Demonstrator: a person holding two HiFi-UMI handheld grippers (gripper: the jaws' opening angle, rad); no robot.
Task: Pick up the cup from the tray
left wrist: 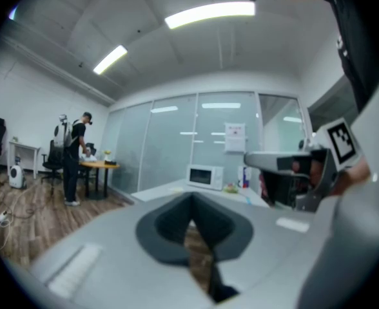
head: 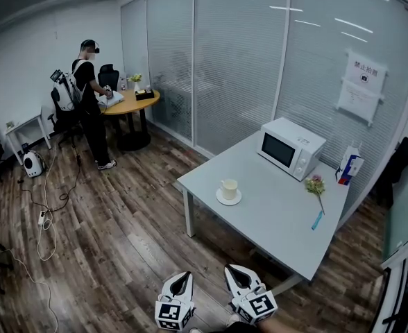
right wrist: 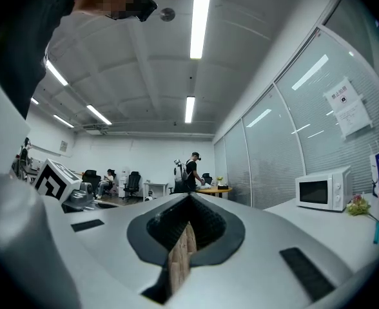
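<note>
A cream cup (head: 229, 188) stands on a small white saucer (head: 228, 198) near the front left part of the grey table (head: 273, 220) in the head view. Both grippers hang well short of the table, at the bottom edge of that view over the wood floor. My left gripper (head: 184, 276) has its jaws together with nothing between them, and the left gripper view (left wrist: 191, 203) shows the same. Beside it, my right gripper (head: 230, 270) is also shut and empty, its tips meeting in the right gripper view (right wrist: 189, 201). I cannot make out the cup in either gripper view.
On the table stand a white microwave (head: 291, 147), a carton (head: 350, 166), a small flower (head: 316, 185) and a blue pen (head: 317, 220). Glass partitions run behind it. A person (head: 89, 103) stands at a round wooden table (head: 131, 104) far left; cables (head: 46, 214) lie on the floor.
</note>
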